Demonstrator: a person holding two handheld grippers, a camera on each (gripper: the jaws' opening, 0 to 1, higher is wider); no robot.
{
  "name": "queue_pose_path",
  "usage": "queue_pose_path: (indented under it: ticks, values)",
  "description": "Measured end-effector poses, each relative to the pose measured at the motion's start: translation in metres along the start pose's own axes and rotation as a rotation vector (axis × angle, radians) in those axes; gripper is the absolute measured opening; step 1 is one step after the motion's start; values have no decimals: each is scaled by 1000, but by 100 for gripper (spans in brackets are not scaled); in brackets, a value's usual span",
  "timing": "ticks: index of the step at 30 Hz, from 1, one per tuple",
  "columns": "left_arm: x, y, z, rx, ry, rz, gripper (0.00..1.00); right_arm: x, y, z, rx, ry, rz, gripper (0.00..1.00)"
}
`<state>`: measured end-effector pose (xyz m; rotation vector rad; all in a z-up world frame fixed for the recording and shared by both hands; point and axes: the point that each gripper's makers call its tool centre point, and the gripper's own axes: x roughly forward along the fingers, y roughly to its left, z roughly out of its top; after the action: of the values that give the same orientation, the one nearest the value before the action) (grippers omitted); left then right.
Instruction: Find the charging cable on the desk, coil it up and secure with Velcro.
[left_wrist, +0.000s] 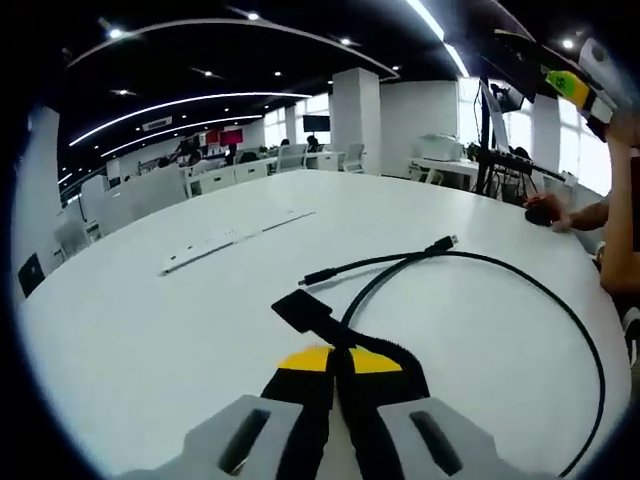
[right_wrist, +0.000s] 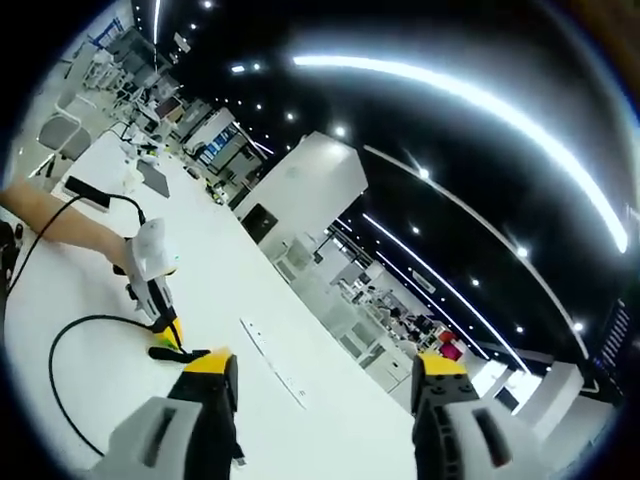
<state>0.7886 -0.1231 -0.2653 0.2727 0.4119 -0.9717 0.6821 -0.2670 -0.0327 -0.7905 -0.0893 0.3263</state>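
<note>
- In the left gripper view, the black cable (left_wrist: 480, 262) runs under the shut left claw (left_wrist: 338, 385), so the gripped stretch is hidden.
- Its loop leaves the picture right of that claw.
- Beyond the claw, distant desks blur.
- In the right gripper view, the cable is cut off beside the right claw (right_wrist: 325, 385).

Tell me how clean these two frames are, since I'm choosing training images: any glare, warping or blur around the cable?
Left gripper view: even light, the black charging cable crisp on the white desk, its edge bowed by fisheye; windows far right blown out. Right gripper view: strongly tilted, ceiling light strips flare into streaks, the power strip is small and soft, the left gripper still readable.
</note>
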Motion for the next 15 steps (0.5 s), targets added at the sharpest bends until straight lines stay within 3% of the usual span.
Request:
queue_pose_path:
  ticks: [3,7,15]
  values:
    - [1,0,-1,38,4,-38,6,2,2,0,-3,5,6,71]
    - [3,3,7,16,-18,-60,6,7,4,-3,5,15,13,71]
    - [9,2,10,35,-14,-65,6,13,12,-9,-8,36,40,71]
